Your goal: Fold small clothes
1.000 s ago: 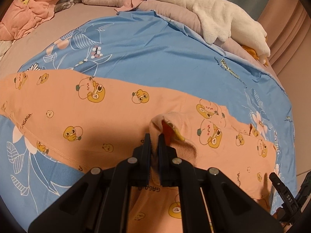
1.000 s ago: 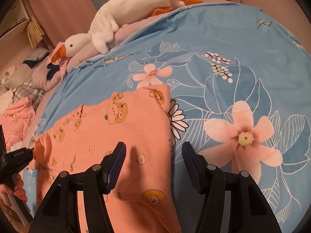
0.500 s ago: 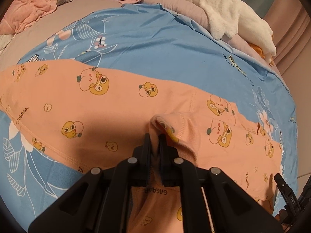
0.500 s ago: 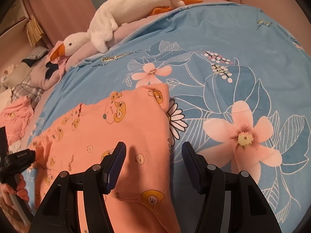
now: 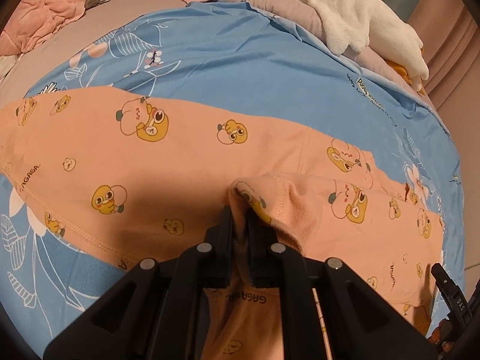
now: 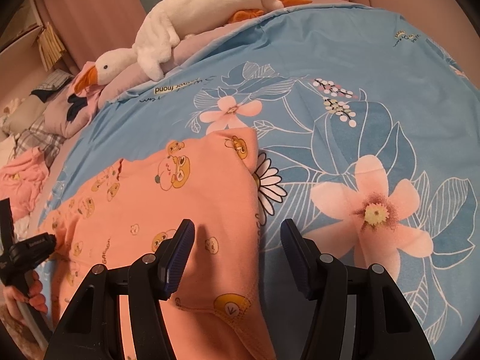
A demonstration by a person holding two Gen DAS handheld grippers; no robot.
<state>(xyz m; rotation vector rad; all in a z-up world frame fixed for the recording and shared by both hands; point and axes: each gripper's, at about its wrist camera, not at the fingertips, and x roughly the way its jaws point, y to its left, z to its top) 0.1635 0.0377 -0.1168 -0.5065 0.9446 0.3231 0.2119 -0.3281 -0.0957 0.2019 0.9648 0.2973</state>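
The peach pyjama garment [image 5: 186, 162], printed with little yellow ducks and the word GAGAGA, lies spread across the blue floral duvet cover [image 5: 246, 69] on the bed, one long part running off to the left and another to the right in the left wrist view. The left gripper [image 5: 240, 225] has its two black fingers pressed together on a raised fold of this garment, a stitched hem (the cloth bunches up into a small hump just past the fingertips), and the fabric hangs down between the finger arms toward the camera. The right gripper [image 6: 237, 249] hovers over the garment's other end with its fingers [image 6: 180, 252] well apart and nothing between them; the left finger sits above the peach cloth, the right finger above the bare duvet cover beside a large pink flower print [image 6: 375, 210]. At the left edge of the right wrist view a hand [image 6: 27, 294] grasps the handle of the other gripper. A white plush goose [image 6: 186, 27] lies along the far edge of the bed, and a crumpled pink garment [image 5: 45, 9] sits near checked bedding.
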